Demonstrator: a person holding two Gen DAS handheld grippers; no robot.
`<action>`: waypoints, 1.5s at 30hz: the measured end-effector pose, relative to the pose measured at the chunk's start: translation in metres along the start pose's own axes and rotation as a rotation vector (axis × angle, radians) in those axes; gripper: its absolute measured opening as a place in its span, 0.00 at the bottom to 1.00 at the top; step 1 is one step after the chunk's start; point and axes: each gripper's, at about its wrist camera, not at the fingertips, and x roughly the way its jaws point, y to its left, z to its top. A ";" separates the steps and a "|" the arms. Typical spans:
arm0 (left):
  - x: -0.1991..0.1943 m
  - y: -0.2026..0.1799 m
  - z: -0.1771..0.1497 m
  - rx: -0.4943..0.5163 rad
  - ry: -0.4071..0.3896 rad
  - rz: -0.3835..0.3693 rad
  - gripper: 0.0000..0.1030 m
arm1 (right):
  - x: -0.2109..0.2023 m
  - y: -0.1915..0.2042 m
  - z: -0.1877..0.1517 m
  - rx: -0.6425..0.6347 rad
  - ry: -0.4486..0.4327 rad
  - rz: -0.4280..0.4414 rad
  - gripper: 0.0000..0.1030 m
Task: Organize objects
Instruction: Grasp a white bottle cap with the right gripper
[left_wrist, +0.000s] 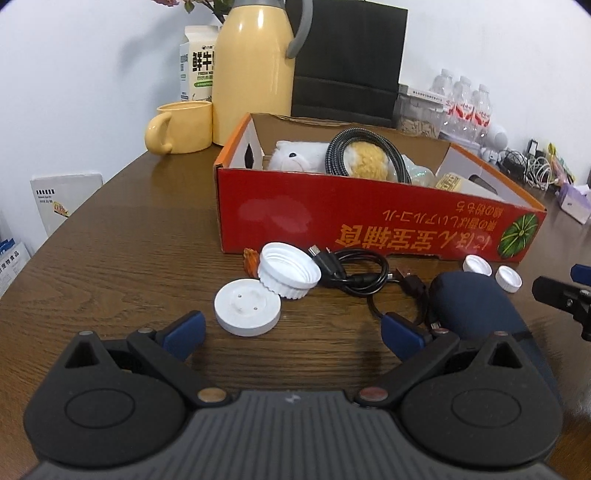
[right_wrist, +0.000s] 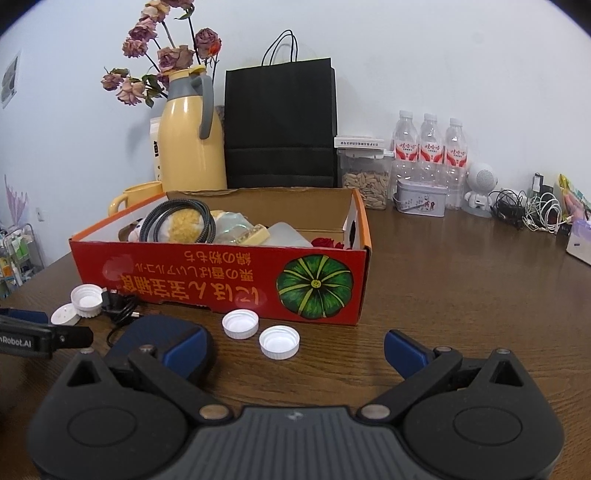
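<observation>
**Loose items lie ahead of both open tongs**

The left gripper, jaws spread and empty, faces the flat white plastic disc just ahead (slightly left of centre). The right gripper, jaws likewise apart, has two small white bottle caps nearest, before the red cardboard box.

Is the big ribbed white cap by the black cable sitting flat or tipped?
Tipped: the large ribbed white plastic cap leans on the flat white disc, its open side facing up.
</observation>
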 end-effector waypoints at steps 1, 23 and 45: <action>0.001 -0.001 0.000 0.009 0.003 0.003 1.00 | 0.001 0.000 0.000 0.001 0.006 0.000 1.00; 0.007 -0.008 0.003 0.052 0.025 0.059 1.00 | 0.009 -0.004 0.000 0.024 0.046 -0.005 1.00; 0.009 -0.010 0.004 0.044 0.025 0.068 1.00 | 0.044 -0.002 0.008 -0.021 0.153 -0.006 0.72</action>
